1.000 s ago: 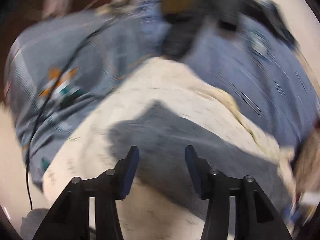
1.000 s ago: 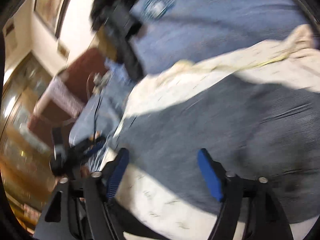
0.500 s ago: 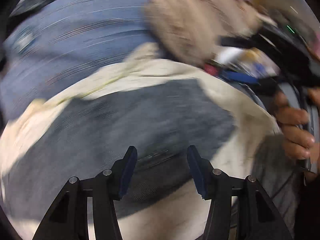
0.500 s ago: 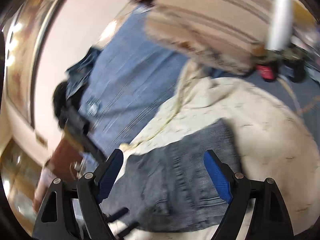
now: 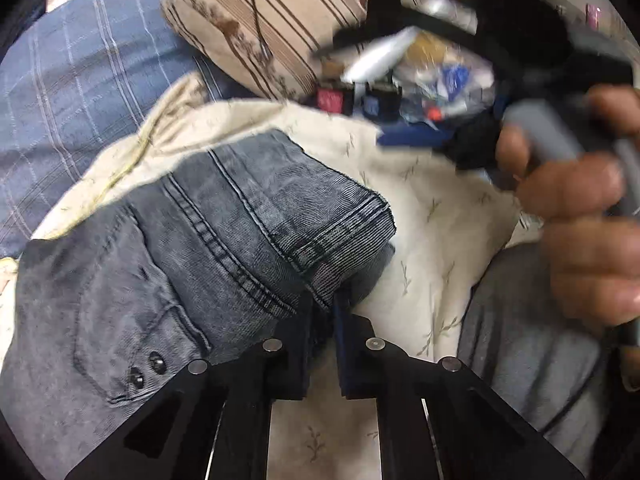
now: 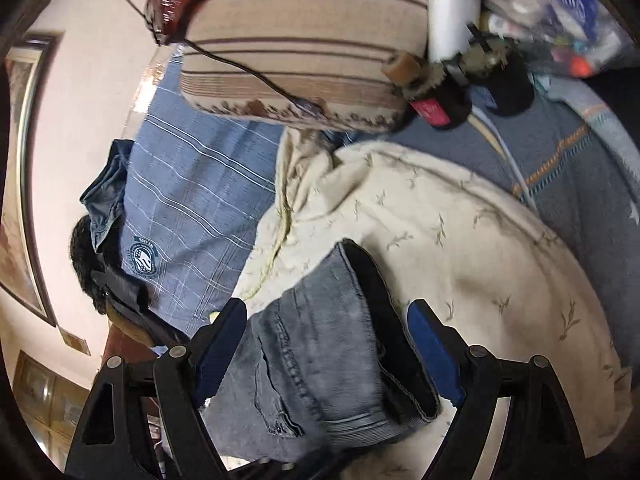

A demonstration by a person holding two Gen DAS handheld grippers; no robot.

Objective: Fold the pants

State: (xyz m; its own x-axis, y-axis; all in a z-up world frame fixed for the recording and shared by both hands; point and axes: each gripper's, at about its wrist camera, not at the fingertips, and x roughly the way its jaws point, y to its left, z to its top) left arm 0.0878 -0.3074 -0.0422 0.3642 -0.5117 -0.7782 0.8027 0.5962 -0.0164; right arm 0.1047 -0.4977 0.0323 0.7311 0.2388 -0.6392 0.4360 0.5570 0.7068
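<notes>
On the cream leaf-print blanket point(image 5: 420, 216), we log folded grey denim pants point(image 5: 192, 248): our left gripper point(image 5: 322, 320) clamped on their hem, our right gripper point(image 6: 324, 344) spread wide, holding nothing.

Even, fairly bright indoor light, shadows soft; both views bend strongly toward black circular rims; left-wrist view smears with motion blur at upper right, where the hand point(image 5: 588, 216) is soft; right-wrist view blurs along its top edge; centres sharp.
</notes>
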